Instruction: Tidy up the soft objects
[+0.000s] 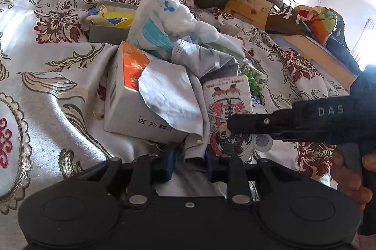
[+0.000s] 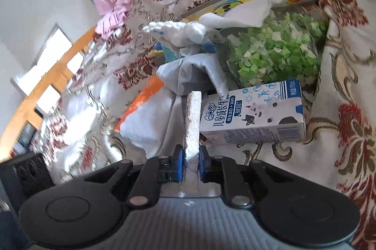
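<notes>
The left gripper [image 1: 189, 163] had its blue pads [image 1: 171, 164] pressed on a fold of the soft grey cloth [image 1: 178, 95]. That cloth lay draped over a white and orange cardboard box [image 1: 131, 106] on the flowery bed cover [image 1: 54, 43]. The right gripper [image 2: 190, 164] pinched a thin white towel square with a red picture [image 2: 193, 123] tight, held up on its edge. Just beside it lay a blue and white milk carton [image 2: 253, 118]. Behind the carton sat a clear bag of green bits [image 2: 275, 50].

Black tool [image 2: 190, 166], blue pads [image 2: 179, 164], silver pivot screws, "DAS" lettering.
</notes>
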Action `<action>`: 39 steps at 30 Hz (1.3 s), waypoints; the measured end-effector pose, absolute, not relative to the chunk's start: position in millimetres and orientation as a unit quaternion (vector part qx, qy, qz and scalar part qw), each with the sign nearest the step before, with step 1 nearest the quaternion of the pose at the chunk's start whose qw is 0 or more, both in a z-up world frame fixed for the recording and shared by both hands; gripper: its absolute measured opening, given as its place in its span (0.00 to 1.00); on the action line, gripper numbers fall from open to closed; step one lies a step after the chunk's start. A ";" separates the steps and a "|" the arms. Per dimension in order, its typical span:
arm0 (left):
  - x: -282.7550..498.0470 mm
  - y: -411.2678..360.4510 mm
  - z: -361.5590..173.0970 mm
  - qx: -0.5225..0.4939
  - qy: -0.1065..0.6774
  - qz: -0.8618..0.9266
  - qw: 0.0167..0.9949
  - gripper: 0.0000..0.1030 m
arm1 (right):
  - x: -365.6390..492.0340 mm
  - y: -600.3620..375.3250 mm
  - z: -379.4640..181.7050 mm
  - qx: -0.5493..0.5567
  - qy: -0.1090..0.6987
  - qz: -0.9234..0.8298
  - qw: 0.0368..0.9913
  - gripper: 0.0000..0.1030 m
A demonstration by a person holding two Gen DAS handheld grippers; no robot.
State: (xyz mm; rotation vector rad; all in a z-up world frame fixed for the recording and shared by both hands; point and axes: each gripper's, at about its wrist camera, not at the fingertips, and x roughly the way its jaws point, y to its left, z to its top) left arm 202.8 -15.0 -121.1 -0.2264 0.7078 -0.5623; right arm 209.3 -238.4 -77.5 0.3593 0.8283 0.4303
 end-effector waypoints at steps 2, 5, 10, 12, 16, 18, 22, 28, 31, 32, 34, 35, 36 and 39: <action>202.0 -15.3 -120.9 -0.107 0.341 -0.270 0.894 0.18 | 204.8 -231.4 -74.6 0.141 0.388 0.206 0.887 0.14; 197.5 -16.0 -119.0 -0.098 0.332 -0.268 0.899 0.10 | 196.4 -220.7 -70.3 0.092 0.375 0.199 0.901 0.14; 177.7 -21.2 -108.8 -0.051 0.297 -0.235 0.924 0.00 | 180.4 -207.3 -61.3 0.027 0.349 0.184 0.918 0.13; 169.8 -22.2 -104.6 -0.040 0.286 -0.215 0.933 0.00 | 173.4 -204.5 -57.0 0.015 0.336 0.185 0.923 0.13; 155.0 -16.5 -96.5 -0.051 0.265 -0.161 0.949 0.00 | 164.3 -197.7 -50.3 -0.012 0.316 0.183 0.931 0.13; 147.7 -11.2 -93.4 -0.062 0.260 -0.138 0.954 0.00 | 160.2 -194.7 -48.6 -0.024 0.309 0.181 0.933 0.13; 132.5 2.0 -86.4 -0.098 0.255 -0.085 0.958 0.00 | 155.6 -192.8 -44.2 -0.031 0.296 0.181 0.938 0.13; 125.5 13.4 -70.2 -0.110 0.234 -0.042 0.965 0.00 | 146.8 -195.8 -35.3 -0.029 0.262 0.181 0.948 0.14; 123.5 13.4 -55.1 -0.105 0.209 -0.030 0.972 0.00 | 143.2 -197.5 -29.6 -0.025 0.241 0.182 0.953 0.14; 123.7 13.4 -48.8 -0.102 0.199 -0.031 0.974 0.00 | 142.7 -197.8 -28.3 -0.026 0.236 0.182 0.954 0.14; 122.2 11.3 -36.6 -0.097 0.180 -0.033 0.978 0.00 | 141.8 -198.8 -26.6 -0.027 0.230 0.180 0.956 0.14; 121.8 9.9 -31.0 -0.096 0.171 -0.035 0.980 0.00 | 141.2 -199.3 -25.5 -0.027 0.226 0.179 0.957 0.13; 121.4 8.1 -25.7 -0.097 0.163 -0.037 0.981 0.00 | 140.5 -199.6 -24.2 -0.026 0.223 0.179 0.958 0.13; 123.9 0.1 -13.1 -0.106 0.153 -0.046 0.981 0.00 | 140.5 -202.2 -18.2 -0.025 0.208 0.177 0.962 0.14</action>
